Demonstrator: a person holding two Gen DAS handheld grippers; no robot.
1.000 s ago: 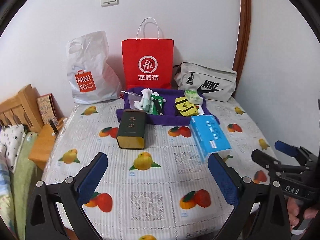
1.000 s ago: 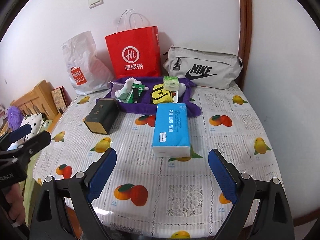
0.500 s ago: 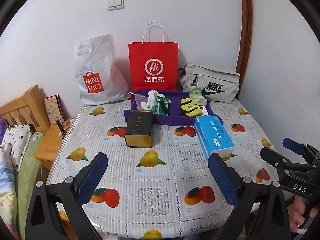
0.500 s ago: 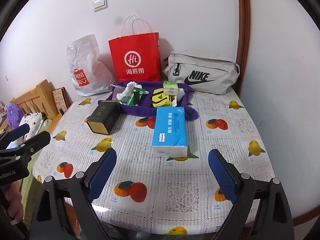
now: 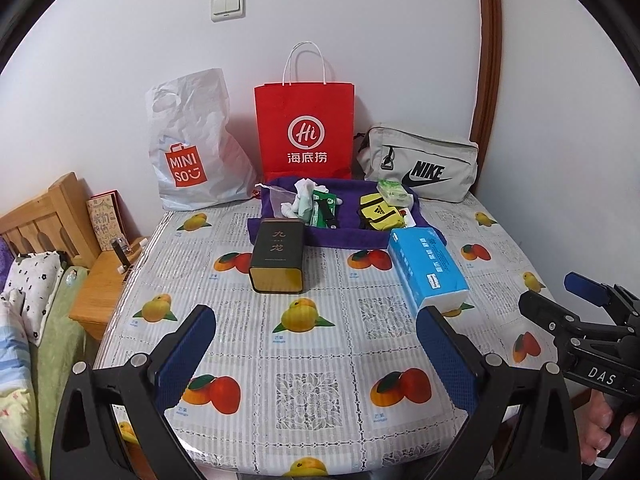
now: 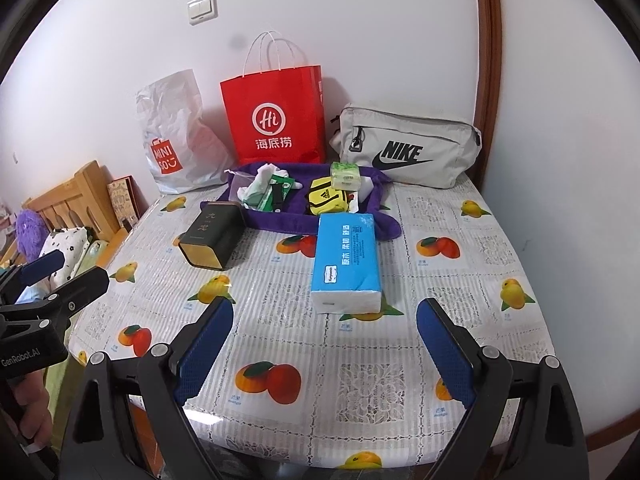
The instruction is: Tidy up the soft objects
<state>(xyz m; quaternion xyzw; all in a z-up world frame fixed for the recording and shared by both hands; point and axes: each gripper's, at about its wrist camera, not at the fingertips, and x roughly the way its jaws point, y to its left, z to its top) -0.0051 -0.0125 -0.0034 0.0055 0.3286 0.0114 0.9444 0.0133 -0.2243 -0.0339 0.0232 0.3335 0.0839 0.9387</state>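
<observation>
Both grippers, the left gripper (image 5: 316,354) and the right gripper (image 6: 326,346), hang wide open and hold nothing above the fruit-print tablecloth (image 6: 400,360). The soft blue tissue pack (image 6: 346,262) lies just ahead, touching the purple cloth tray (image 6: 280,220).

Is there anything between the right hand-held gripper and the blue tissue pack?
Nothing visible. The right hand-held gripper is open and lined up just short of the blue tissue pack, with only bare tablecloth between them. The dark tin lies off to the left, clear of that path.
</observation>
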